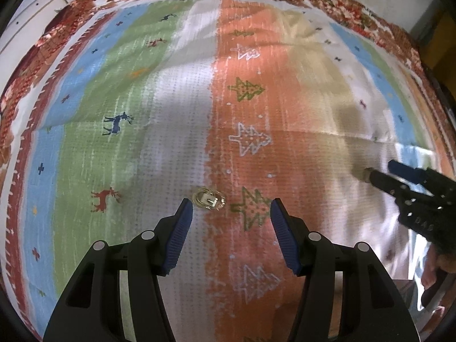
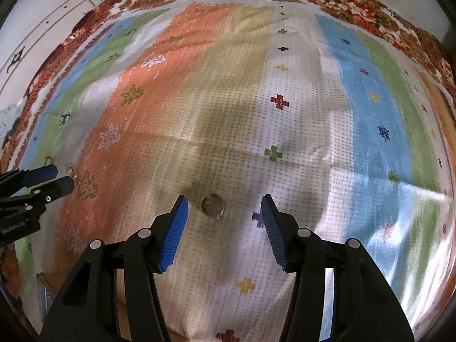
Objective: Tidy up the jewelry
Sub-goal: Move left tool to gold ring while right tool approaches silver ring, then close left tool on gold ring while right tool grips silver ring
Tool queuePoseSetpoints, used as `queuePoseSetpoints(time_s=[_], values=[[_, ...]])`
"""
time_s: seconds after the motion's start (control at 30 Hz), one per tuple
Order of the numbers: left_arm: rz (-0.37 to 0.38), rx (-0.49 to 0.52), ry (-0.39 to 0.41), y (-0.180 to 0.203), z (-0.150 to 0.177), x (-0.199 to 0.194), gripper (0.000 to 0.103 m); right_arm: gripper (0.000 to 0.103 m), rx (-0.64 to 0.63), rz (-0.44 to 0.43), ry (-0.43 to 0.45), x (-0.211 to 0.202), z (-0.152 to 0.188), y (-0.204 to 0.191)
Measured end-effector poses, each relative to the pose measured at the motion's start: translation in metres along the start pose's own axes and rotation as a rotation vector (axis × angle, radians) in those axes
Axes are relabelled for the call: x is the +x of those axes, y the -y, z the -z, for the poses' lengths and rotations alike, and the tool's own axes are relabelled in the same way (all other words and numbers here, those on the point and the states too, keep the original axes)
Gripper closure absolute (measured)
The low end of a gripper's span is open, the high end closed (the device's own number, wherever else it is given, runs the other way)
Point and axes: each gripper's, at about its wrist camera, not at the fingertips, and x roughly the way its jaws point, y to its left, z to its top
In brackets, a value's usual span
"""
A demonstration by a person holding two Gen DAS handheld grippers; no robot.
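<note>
Two pieces of jewelry lie flat on the striped blanket (image 1: 176,131). Gold ornate ring (image 1: 209,201), with a pale rectangular centre, sits on the white stripe right at the edge of the orange stripe, just ahead of the left gripper (image 1: 230,208), nearer its left finger, at about 11 o'clock from the midpoint. Not touching either pad. A green tree motif (image 1: 252,208) lies just at 3 o'clock of the ring.

Plain round band (image 2: 213,205), silvery-gold, lies on the beige/white boundary, just ahead of the right gripper (image 2: 225,209), closer to its left finger, apart from both pads. A blue cross motif (image 2: 258,219) is at 3 o'clock of the band, partly hidden by the right finger.

Left gripper: jaws spread wide, nothing between them, low over the blanket. Right gripper: jaws spread wide, nothing pinched.

In the left wrist view the right gripper shows at 3 o'clock of the frame, tips pointing toward 9 o'clock, with the band just visible at its tips. In the right wrist view the left gripper (image 2: 64,178) shows at 9 o'clock, the ornate ring glinting by its tips.

The blanket has blue, green, white, orange and beige stripes with deer, tree and cross motifs, and lies on a floral bedcover (image 2: 350,2) seen along 12 o'clock. White furniture (image 1: 31,14) at 10 o'clock.
</note>
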Motion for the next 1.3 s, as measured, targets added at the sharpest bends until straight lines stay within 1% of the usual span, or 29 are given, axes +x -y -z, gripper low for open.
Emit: queuePoseSetpoints(time_s=[0.2, 0.4, 0.5, 0.53, 0.57, 0.6, 0.67, 0.7, 0.73, 0.77, 0.8, 0.83, 0.97, 1.0, 1.3], values=[[0.004, 0.013, -0.026, -0.002, 0.001, 0.01, 0.046, 0.05, -0.005, -0.012, -0.022, 0.011, -0.004, -0.002], [-0.001, 0.019, -0.037, -0.007, 0.0, 0.018, 0.046, 0.05, -0.008, -0.003, -0.027, 0.016, -0.004, -0.002], [0.0, 0.018, -0.034, -0.01, -0.002, 0.02, 0.05, 0.05, -0.003, 0.0, -0.027, 0.016, -0.004, -0.002], [-0.002, 0.02, -0.033, -0.009, -0.002, 0.02, 0.05, 0.051, -0.002, 0.0, -0.027, 0.016, -0.004, -0.002], [-0.005, 0.022, -0.031, -0.009, -0.002, 0.019, 0.05, 0.055, -0.003, 0.007, -0.028, 0.017, -0.004, -0.002], [-0.008, 0.022, -0.03, -0.009, -0.001, 0.019, 0.051, 0.059, -0.002, 0.015, -0.029, 0.017, -0.004, -0.001], [-0.021, 0.025, -0.031, -0.009, -0.001, 0.02, 0.054, 0.064, 0.008, 0.016, -0.03, 0.018, -0.004, 0.002], [-0.027, 0.027, -0.031, -0.008, -0.001, 0.021, 0.057, 0.068, 0.011, 0.019, -0.03, 0.017, -0.004, 0.004], [-0.035, 0.032, -0.031, -0.008, -0.001, 0.021, 0.064, 0.07, 0.014, 0.02, -0.03, 0.017, -0.004, 0.005], [-0.037, 0.031, -0.03, -0.009, -0.001, 0.021, 0.067, 0.074, 0.02, 0.019, -0.03, 0.017, -0.004, 0.007], [-0.038, 0.026, -0.03, -0.01, -0.001, 0.02, 0.071, 0.08, 0.026, 0.019, -0.03, 0.017, -0.004, 0.009], [-0.039, 0.021, -0.031, -0.011, -0.002, 0.021, 0.075, 0.083, 0.029, 0.019, -0.03, 0.017, -0.003, 0.01], [-0.037, 0.011, -0.028, -0.015, -0.002, 0.02, 0.084, 0.083, 0.026, 0.016, -0.029, 0.017, -0.002, 0.011], [-0.036, 0.008, -0.026, -0.016, -0.002, 0.019, 0.09, 0.083, 0.026, 0.016, -0.029, 0.016, -0.003, 0.011], [-0.016, -0.002, -0.019, -0.019, -0.003, 0.014, 0.092, 0.083, 0.039, -0.001, -0.024, 0.012, 0.0, 0.015]])
